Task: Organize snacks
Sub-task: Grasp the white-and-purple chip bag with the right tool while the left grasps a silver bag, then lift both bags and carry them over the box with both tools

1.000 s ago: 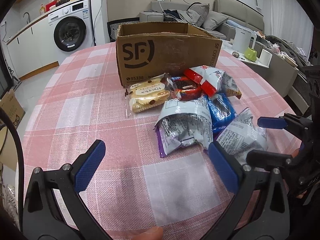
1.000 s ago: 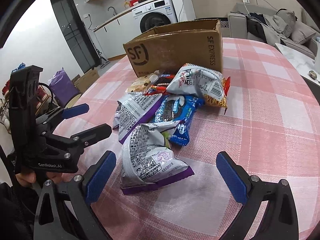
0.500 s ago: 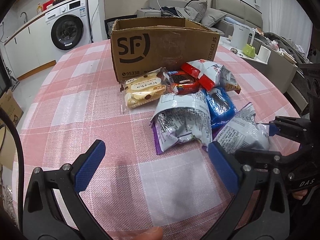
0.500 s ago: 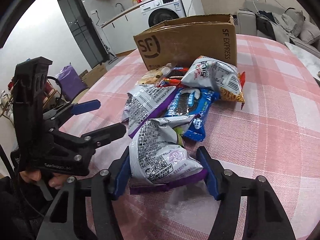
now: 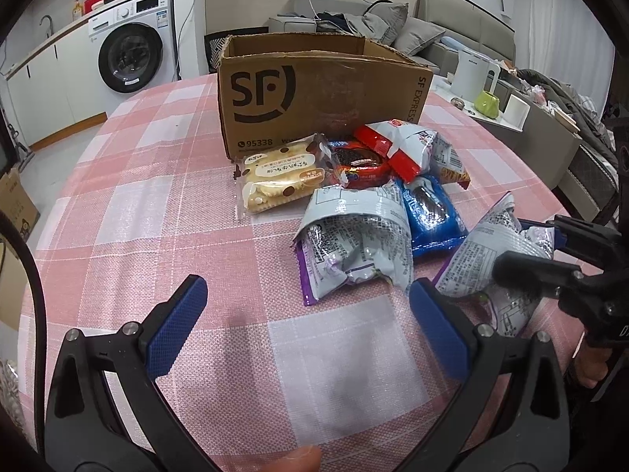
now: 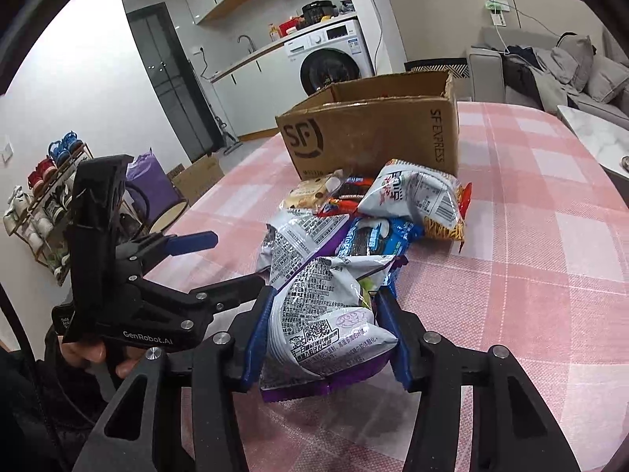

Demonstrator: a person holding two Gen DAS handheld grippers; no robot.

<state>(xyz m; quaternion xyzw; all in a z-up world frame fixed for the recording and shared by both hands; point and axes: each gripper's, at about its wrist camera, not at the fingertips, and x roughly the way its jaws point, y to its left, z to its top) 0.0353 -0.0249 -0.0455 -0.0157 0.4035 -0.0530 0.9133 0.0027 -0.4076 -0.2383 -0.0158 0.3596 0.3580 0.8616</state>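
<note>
- Blue-padded jaws of the right hand-held gripper [image 6: 324, 330] have just been closing and are now pressed against both sides of the crinkled silver-and-purple foil snack bag [image 6: 326, 314], which is visibly pinched between them.
- One second ago those jaws were spread wide with the bag lying loose between them; the grip has therefore only just been made.
- The gripped bag is judged to be resting on, or barely clear of, the pink-and-white checked cloth surface [image 6: 530, 275]; which of the two cannot be told.
- The black left hand-held gripper [image 5: 310, 328] is held with its blue pads wide apart over a bare part of the surface, with nothing between them.
- Just beyond the gripped bag lies a second silver-and-purple foil bag [image 5: 354, 240], and beside that a blue cookie packet [image 5: 432, 212].
- Further out are a red-and-black cookie packet [image 5: 361, 165], a white-and-red chip bag [image 5: 416, 145] and a clear-wrapped cream pastry packet [image 5: 279, 179], all heaped together.
- Behind the heap stands the open brown cardboard box [image 5: 322, 94] printed with "SF", touching or nearly touching the farthest packets.
- With the first bag secured, a lift and a carry toward the box is judged to be the likely next step; the other five packets are not yet sorted.
</note>
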